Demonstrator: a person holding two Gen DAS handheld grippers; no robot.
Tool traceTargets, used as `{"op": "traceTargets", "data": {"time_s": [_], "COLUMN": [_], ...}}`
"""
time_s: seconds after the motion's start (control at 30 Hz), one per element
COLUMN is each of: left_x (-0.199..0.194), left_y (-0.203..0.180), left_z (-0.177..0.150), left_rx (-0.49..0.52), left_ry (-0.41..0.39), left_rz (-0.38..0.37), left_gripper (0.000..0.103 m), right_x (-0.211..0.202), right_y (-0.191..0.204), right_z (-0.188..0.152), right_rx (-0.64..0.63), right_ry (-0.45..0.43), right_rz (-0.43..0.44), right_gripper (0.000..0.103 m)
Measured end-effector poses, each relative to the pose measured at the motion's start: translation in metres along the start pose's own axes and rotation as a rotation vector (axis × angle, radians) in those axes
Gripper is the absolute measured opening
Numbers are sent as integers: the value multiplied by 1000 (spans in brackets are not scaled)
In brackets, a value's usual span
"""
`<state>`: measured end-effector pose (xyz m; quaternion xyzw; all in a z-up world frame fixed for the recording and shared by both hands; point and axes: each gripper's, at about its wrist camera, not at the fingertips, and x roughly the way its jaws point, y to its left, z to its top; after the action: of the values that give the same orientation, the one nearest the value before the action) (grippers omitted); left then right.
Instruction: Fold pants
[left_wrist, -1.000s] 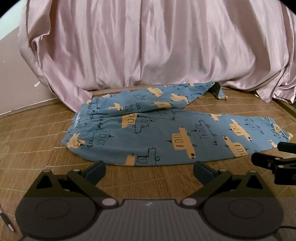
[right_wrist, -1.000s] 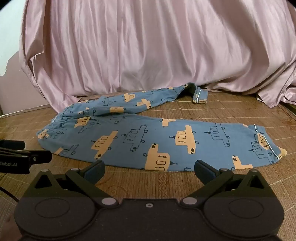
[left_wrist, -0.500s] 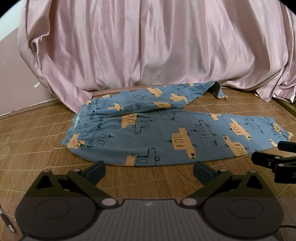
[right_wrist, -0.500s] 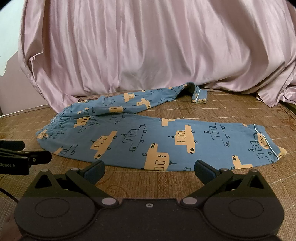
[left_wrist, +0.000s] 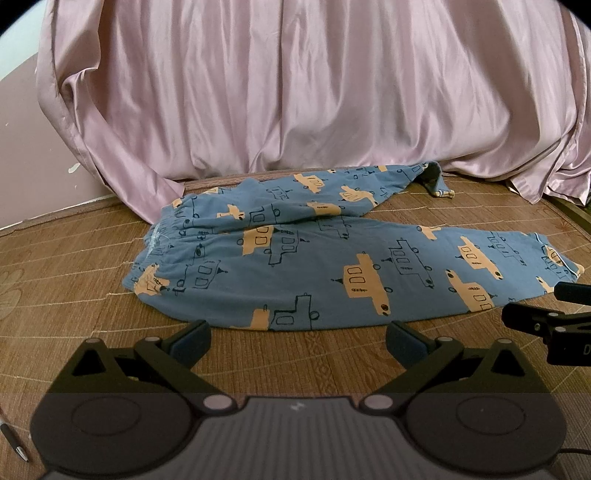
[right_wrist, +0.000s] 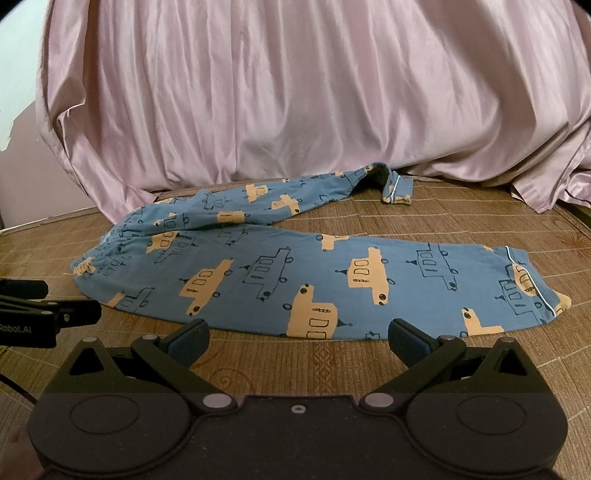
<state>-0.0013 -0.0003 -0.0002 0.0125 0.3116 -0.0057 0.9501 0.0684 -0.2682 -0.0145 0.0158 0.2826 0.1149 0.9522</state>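
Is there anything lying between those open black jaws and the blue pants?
Nothing: only bare woven mat separates each gripper from the pants, seen in both wrist views.

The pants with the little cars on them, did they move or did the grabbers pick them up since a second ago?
No. The pants lie spread on the mat just as before, far leg bent back toward the pink cloth. The left gripper and right gripper are both open, empty, and hovering short of the near edge, as they were.
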Motion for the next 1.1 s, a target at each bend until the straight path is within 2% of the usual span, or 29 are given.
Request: {"op": "traceTargets", "data": {"time_s": [0.8, 0.97, 1.1], "left_x": [3, 9, 25], "left_y": [-1, 1, 10], "left_z": [-3, 2, 24], "left_rx": [-8, -33, -64], "left_ry": [8, 37, 95], "left_rz": [-1, -14, 4], "left_gripper": [103, 103, 103], "right_x": [1, 2, 9], "right_y": [1, -2, -11], "right_z": [-1, -1, 7], "right_rx": [2, -13, -4], "right_ry": [5, 4, 26], "right_rz": [0, 4, 16], "right_gripper": [102, 103, 103]}}
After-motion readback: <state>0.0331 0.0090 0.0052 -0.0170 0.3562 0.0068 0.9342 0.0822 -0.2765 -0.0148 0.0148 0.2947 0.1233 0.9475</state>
